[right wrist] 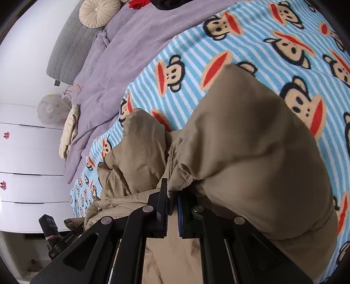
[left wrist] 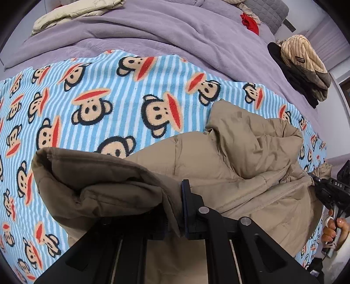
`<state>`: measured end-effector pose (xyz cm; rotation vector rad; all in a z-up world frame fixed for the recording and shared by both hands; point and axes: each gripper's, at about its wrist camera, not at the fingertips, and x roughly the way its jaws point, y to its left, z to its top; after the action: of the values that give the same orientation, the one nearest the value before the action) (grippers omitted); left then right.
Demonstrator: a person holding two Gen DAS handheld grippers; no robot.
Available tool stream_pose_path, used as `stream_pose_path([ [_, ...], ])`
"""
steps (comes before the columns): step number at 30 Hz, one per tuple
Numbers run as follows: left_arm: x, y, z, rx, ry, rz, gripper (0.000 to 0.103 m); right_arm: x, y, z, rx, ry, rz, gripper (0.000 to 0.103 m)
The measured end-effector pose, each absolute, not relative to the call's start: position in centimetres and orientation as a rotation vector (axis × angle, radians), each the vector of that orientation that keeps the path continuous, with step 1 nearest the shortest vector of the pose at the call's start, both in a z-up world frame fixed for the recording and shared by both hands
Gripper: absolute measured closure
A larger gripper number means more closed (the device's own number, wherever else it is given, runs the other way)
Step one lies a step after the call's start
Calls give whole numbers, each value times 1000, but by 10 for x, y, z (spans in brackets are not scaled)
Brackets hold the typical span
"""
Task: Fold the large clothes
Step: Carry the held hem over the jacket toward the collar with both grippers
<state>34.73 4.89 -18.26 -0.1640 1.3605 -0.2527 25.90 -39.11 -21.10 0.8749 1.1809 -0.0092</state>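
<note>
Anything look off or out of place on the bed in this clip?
Nothing damaged or spilled. The tan puffer jacket lies bunched and creased on the monkey-print blanket, each end pinched by the left gripper and right gripper. Other clothes sit loose on the purple duvet.

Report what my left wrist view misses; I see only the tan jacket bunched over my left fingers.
Observer: The right gripper is shut on the tan jacket, pinching a gathered edge.
Operator: State what is beside the bed on that side.
Observer: A white drawer unit stands there, with a dome-shaped cover on top.
Operator: Name anything at the headboard.
Observer: A round cream cushion leans against the grey headboard, above the purple blanket.
</note>
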Motion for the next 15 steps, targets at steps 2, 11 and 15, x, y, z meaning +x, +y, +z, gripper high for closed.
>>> stream_pose_path([
  [2,349,47,-177,-140,1336,-274,90,264,-391,-216,866,1184,-17,96],
  [11,336,47,-164,-35,1352,-309,84,280,-389,-219,835,1205,-6,96],
  [15,319,43,-150,66,1309,-319,74,280,-388,-206,770,1214,31,94],
])
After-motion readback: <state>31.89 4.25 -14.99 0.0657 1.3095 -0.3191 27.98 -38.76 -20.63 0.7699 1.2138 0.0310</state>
